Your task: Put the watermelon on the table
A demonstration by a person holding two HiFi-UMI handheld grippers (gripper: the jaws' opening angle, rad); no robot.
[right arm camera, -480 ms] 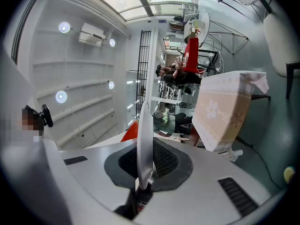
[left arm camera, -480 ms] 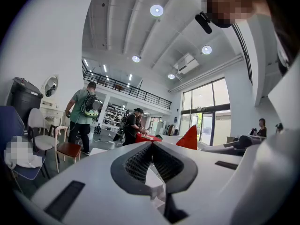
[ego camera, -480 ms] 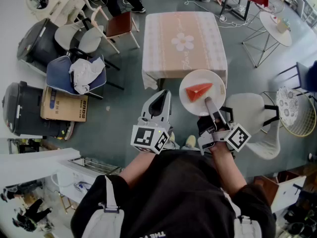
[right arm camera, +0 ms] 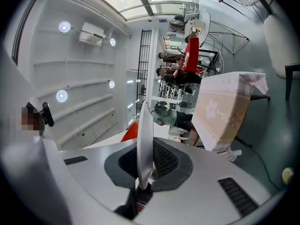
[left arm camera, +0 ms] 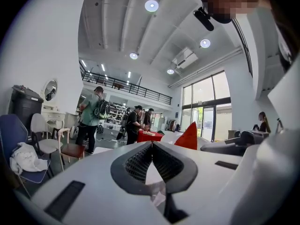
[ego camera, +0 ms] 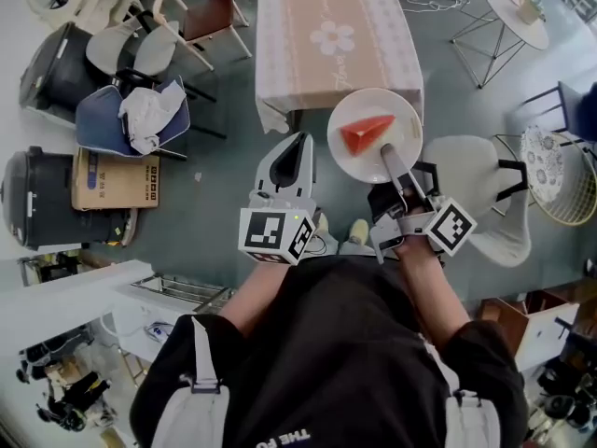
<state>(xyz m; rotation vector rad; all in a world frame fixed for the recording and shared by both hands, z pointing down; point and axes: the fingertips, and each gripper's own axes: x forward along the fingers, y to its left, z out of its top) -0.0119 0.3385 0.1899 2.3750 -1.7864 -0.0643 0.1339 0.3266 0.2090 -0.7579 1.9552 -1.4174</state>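
Note:
A red watermelon slice (ego camera: 367, 133) lies on a round white plate (ego camera: 395, 110). My right gripper (ego camera: 387, 153) is shut on the plate's near rim and holds it level over the near right corner of the table (ego camera: 331, 45), which has a pink flowered cloth. In the right gripper view the plate (right arm camera: 144, 125) stands edge-on between the pads, the slice (right arm camera: 131, 131) behind it and the table (right arm camera: 225, 109) ahead. My left gripper (ego camera: 291, 154) hovers left of the plate, shut and empty (left arm camera: 151, 144); it sees the slice (left arm camera: 190, 137) to its right.
Chairs (ego camera: 140, 54), a blue seat with a white cloth (ego camera: 131, 115), a cardboard box (ego camera: 117, 180) and black bins (ego camera: 42, 199) crowd the left. A white chair (ego camera: 466, 171) stands right of the plate, a wire side table (ego camera: 518, 17) beyond. People (left arm camera: 91, 121) stand far off.
Both grippers and the plate sit higher in the head view, and the table has slid toward the top edge. The right grip on the plate is unchanged.

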